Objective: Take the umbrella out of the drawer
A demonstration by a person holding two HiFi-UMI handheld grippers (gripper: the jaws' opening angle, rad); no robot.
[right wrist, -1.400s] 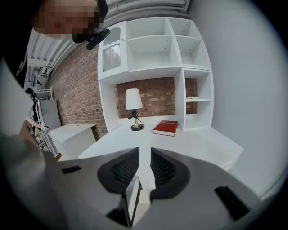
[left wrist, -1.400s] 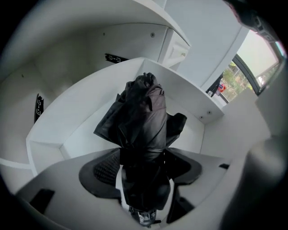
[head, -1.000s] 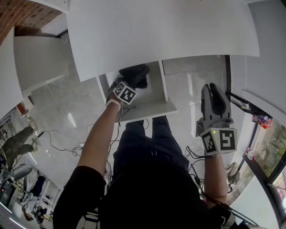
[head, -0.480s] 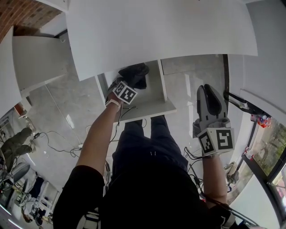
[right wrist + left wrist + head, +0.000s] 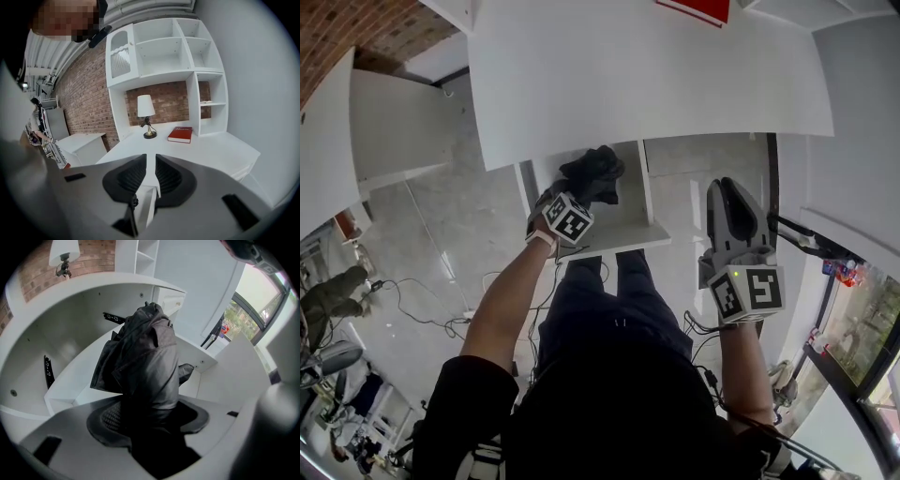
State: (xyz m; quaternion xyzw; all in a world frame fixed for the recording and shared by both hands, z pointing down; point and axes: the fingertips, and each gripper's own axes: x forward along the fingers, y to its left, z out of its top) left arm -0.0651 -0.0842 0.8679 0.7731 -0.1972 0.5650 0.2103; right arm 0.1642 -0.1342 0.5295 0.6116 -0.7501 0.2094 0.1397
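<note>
The black folded umbrella (image 5: 598,173) hangs above the open white drawer (image 5: 628,236) under the desk edge. My left gripper (image 5: 570,190) points steeply down with its jaws closing on the umbrella's lower end. In the left gripper view the dark fabric (image 5: 145,357) fills the gap between the pads (image 5: 110,418), and the drawer's inside (image 5: 65,380) lies below it. My right gripper (image 5: 728,192) hangs to the right of the drawer. Its jaws (image 5: 151,173) are closing, with only a narrow slit and nothing between them.
The white desk top (image 5: 656,84) overhangs the drawer. On it stand a red book (image 5: 180,134) and a lamp (image 5: 146,117) below white wall shelves (image 5: 164,47). Cables (image 5: 422,300) trail over the tiled floor at the left. A white cabinet (image 5: 394,122) stands to the left.
The left gripper has risen with the umbrella, which now stands higher above the drawer. The right gripper has shifted a little up and left.
</note>
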